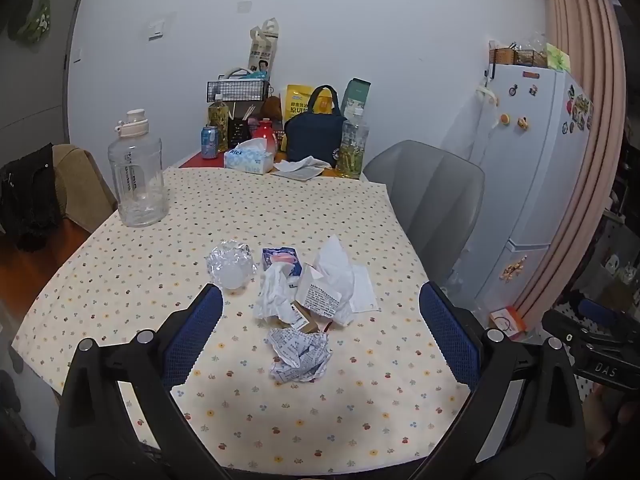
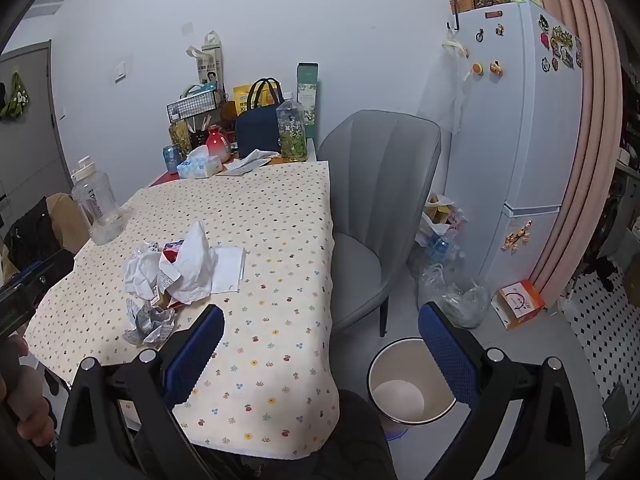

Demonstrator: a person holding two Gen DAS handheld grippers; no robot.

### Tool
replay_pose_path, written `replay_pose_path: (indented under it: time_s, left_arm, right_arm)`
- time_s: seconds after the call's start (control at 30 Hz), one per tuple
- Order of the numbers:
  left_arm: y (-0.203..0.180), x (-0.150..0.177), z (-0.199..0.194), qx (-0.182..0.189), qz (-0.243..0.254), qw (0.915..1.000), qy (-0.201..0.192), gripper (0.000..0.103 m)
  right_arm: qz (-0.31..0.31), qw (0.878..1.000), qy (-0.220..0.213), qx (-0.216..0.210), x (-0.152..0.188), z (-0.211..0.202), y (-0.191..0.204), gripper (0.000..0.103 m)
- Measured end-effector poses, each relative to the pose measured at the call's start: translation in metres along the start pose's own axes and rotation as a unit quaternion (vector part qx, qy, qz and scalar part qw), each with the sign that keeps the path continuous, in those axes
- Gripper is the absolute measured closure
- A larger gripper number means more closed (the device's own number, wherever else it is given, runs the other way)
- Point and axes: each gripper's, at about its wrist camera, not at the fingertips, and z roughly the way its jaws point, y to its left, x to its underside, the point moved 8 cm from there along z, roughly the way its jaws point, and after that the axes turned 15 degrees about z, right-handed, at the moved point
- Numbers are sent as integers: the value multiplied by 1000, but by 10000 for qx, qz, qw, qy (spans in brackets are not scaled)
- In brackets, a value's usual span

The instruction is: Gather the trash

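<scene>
A heap of trash lies on the dotted tablecloth (image 1: 280, 208): a crumpled printed paper ball (image 1: 300, 356), white crumpled tissue (image 1: 274, 294), a torn printed carton (image 1: 322, 298), a pink-and-blue packet (image 1: 280, 258) and a crushed clear plastic wrap (image 1: 231, 264). My left gripper (image 1: 320, 334) hovers wide open over the near part of the heap, nothing between its fingers. In the right wrist view the same heap (image 2: 176, 272) sits left of my right gripper (image 2: 322, 350), which is open and empty above the table's right edge. A white waste bin (image 2: 408, 384) stands on the floor below it.
A clear water jug (image 1: 138, 176) stands at the table's left. A tissue box (image 1: 248, 158), bottles, a can and a dark bag (image 1: 314, 134) crowd the far end. A grey chair (image 2: 380, 208) sits right of the table, with plastic bags (image 2: 452, 292), an orange box (image 2: 520, 302) and a fridge (image 2: 528, 120) beyond.
</scene>
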Motion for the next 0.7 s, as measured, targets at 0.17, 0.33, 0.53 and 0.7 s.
replay_pose_path:
  time_s: [0.17, 0.33, 0.53, 0.7]
  left_arm:
    - [1, -1, 0, 23, -73, 10000, 8, 6]
    - [4, 0, 0, 17, -35, 10000, 4, 6]
    - [-1, -2, -1, -24, 19, 10000, -19, 6]
    - [-2, -1, -2, -48, 37, 10000, -18, 6]
  right_arm:
    - [-21, 10000, -11, -24, 0, 0, 3, 8]
    - [7, 9999, -103, -32, -3, -3, 0, 8]
    - [44, 9999, -127, -18, -2, -4, -2, 8]
    - [57, 9999, -124, -47, -3, -3, -2, 8]
